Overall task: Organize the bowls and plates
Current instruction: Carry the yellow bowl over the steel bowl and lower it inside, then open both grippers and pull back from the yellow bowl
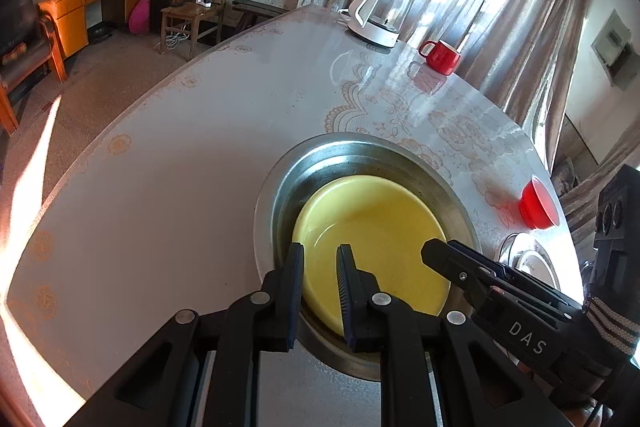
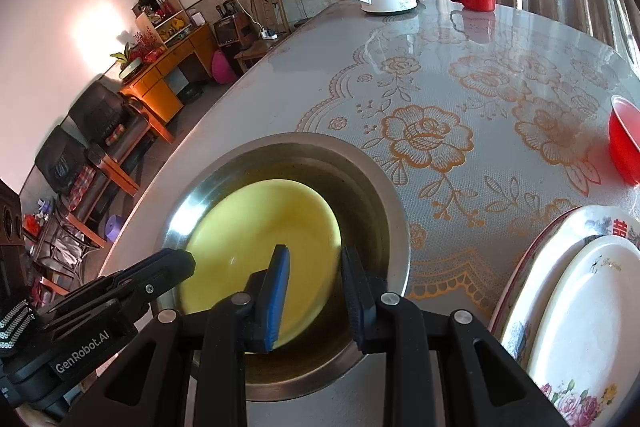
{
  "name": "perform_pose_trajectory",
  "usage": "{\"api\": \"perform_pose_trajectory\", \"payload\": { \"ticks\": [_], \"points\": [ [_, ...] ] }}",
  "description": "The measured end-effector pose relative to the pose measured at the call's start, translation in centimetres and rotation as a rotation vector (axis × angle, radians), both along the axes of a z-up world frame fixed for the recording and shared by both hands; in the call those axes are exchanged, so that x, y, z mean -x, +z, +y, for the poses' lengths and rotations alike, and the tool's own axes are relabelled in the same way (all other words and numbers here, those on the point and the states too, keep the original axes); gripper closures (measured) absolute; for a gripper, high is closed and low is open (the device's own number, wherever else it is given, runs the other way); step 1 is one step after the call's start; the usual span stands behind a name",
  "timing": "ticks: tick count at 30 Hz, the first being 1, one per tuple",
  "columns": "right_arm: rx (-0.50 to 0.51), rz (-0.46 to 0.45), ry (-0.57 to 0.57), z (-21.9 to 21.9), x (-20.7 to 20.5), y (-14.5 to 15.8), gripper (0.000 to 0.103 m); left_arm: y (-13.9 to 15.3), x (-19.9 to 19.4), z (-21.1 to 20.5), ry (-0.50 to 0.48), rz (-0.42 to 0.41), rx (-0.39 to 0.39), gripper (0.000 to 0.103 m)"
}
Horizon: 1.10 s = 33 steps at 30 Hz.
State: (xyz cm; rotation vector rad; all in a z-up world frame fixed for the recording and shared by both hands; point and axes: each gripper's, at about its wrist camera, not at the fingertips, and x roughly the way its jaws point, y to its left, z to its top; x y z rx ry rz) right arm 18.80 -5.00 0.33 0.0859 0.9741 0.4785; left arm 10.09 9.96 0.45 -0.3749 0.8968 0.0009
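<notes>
Both grippers [image 1: 320,263] [image 2: 314,267] straddling yellow plate [image 1: 372,227] rim

The left black plastic gripper [image 1: 320,267] has dark blue ridged pads and round silver screws. The right black plastic gripper [image 2: 314,267] matches, marked "DAS". A striped knitted cuff [image 1: 612,323] shows.

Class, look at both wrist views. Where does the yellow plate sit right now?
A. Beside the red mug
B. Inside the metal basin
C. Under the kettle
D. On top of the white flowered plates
B: the yellow plate lies inside the metal basin, whose rim rings it in both views; the white flowered plates sit apart to the right.
</notes>
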Motion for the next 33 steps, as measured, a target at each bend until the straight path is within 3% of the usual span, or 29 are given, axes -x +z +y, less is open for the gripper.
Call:
{"api": "perform_pose_trajectory", "payload": {
  "ticks": [23,27,33],
  "points": [
    [-0.048,-0.050,-0.033,-1.0,1.0,0.9,0.074,0.8,1.2,-1.0,0.009,-0.056,-0.106,0.079],
    [-0.058,-0.058,-0.030,-1.1,1.3,1.1,0.074,1.1,1.5,-1.1,0.024,-0.061,-0.123,0.068],
    [-0.086,-0.080,-0.036,-1.9,1.9,1.8,0.072,1.0,2.1,-0.9,0.042,-0.059,-0.133,0.067]
  ]
}}
